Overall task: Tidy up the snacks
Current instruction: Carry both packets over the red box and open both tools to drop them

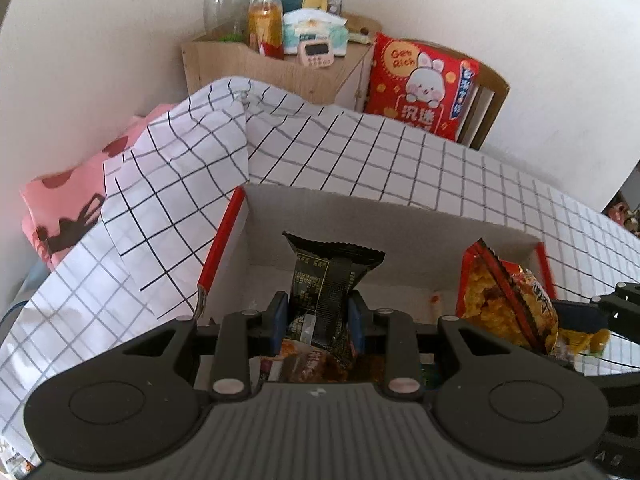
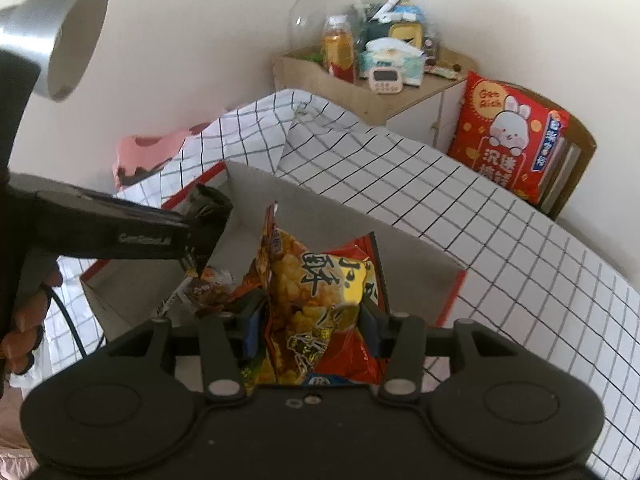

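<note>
My left gripper [image 1: 318,322] is shut on a black snack packet [image 1: 330,280], which hangs above an open white cardboard box [image 1: 352,216] with red edges. My right gripper [image 2: 312,330] is shut on a red and yellow snack bag [image 2: 320,292], also over the box [image 2: 360,224]. That same red and yellow bag [image 1: 504,300] shows at the right of the left wrist view. From the right wrist view the left gripper [image 2: 198,236] comes in from the left with the black packet [image 2: 210,204]. A few wrapped snacks [image 2: 210,286] lie inside the box.
A checked white cloth [image 1: 400,160] covers the surface around the box. A wooden cabinet [image 1: 280,68] behind holds a bottle, tissues and a timer. A red rabbit bag [image 1: 420,84] stands beside it. A pink cloth [image 1: 64,208] lies at left. A lamp shade [image 2: 64,36] hangs at upper left.
</note>
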Motion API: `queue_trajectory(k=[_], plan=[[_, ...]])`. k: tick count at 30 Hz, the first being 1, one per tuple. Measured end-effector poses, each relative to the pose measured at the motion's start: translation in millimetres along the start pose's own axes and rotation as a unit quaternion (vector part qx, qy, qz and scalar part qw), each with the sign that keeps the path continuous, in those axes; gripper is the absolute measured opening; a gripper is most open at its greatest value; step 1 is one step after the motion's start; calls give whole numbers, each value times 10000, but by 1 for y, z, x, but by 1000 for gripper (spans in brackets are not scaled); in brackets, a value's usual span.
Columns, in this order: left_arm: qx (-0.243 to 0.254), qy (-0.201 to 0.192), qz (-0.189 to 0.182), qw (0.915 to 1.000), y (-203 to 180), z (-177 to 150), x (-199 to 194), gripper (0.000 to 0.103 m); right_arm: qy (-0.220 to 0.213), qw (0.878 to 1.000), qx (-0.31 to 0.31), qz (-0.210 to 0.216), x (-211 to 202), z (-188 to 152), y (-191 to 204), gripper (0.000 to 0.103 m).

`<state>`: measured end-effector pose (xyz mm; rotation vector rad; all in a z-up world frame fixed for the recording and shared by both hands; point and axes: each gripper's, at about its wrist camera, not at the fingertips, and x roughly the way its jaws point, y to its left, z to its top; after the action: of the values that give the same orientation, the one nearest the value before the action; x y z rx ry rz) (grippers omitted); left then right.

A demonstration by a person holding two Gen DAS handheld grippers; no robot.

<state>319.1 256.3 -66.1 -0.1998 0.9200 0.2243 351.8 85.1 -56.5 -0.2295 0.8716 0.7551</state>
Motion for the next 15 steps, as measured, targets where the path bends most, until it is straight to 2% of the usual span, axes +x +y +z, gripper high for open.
queue_trajectory(k=[9,15], plan=[[8,271,170,9995,8,1,29,30,300,9995,-121,-9,36,-4,1,46],[18,378,131,9992,8,0,37,30,476,9987,-191,-49,50,-10,3,47]])
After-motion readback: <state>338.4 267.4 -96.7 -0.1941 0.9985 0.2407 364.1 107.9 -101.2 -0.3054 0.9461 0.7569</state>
